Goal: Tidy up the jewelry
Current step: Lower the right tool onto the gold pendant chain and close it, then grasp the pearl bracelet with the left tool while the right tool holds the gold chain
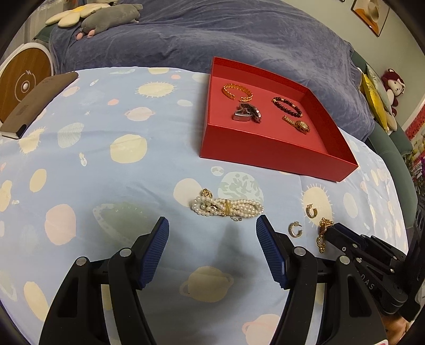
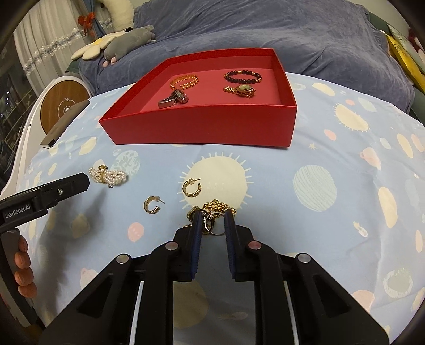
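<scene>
A red tray (image 1: 265, 152) (image 2: 202, 124) on the blue planet-print cloth holds a gold bangle (image 1: 237, 92), a dark bead bracelet (image 1: 287, 106), a gold watch (image 1: 298, 124) and a silver watch (image 1: 247, 112). A pearl bracelet (image 1: 227, 207) (image 2: 109, 176) lies just ahead of my open left gripper (image 1: 212, 225). Two gold hoop earrings (image 2: 191, 187) (image 2: 152, 205) lie on the cloth. My right gripper (image 2: 211, 215) is closed around a gold chain necklace (image 2: 217, 208) (image 1: 322, 233), fingers touching it on the cloth.
A brown case (image 1: 37, 103) lies at the cloth's far left edge. A purple blanket (image 1: 212, 34) with plush toys (image 1: 101, 16) is behind the tray. A round wooden speaker (image 1: 24, 79) stands at the left.
</scene>
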`<action>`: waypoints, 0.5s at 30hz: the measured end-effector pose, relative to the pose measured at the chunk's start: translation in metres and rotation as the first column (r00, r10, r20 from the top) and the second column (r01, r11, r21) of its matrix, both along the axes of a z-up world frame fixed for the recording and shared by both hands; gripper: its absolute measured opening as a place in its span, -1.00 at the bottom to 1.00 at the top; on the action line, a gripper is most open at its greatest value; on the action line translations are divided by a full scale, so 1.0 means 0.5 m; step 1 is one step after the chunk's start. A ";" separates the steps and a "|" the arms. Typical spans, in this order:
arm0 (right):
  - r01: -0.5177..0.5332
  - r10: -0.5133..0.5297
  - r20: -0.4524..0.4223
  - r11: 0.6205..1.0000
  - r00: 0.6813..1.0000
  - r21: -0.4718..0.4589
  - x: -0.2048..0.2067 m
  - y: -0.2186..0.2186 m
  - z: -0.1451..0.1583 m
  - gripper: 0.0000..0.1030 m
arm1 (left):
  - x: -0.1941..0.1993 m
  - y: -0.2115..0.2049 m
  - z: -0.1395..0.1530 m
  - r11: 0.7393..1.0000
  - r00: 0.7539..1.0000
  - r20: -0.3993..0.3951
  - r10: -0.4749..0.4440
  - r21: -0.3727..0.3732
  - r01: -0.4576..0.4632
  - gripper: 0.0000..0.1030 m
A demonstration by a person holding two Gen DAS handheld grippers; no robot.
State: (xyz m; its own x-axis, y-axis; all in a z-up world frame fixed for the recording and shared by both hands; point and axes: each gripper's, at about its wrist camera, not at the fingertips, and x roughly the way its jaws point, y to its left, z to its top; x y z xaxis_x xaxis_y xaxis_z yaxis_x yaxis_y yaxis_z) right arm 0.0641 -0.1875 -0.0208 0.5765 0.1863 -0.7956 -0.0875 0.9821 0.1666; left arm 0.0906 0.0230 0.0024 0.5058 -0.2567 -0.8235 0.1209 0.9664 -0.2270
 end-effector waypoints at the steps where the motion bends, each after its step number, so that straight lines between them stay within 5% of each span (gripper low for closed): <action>1: -0.007 0.007 0.002 1.000 1.000 0.005 -0.002 0.002 0.002 -0.68 | 0.000 -0.003 -0.002 1.000 1.000 -0.002 -0.003 0.002 0.003 0.27; 15: -0.023 0.023 -0.003 1.000 1.000 0.011 -0.001 0.003 -0.001 -0.71 | 0.012 -0.021 -0.024 1.000 1.000 -0.027 -0.014 0.012 0.015 0.27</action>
State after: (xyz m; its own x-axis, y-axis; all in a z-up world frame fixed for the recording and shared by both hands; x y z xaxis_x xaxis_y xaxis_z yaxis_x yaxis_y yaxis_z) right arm 0.0638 -0.1862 -0.0216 0.5699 0.2081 -0.7950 -0.1096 0.9780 0.1775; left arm 0.0966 0.0127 -0.0094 0.4794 -0.2537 -0.8401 0.1288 0.9673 -0.2186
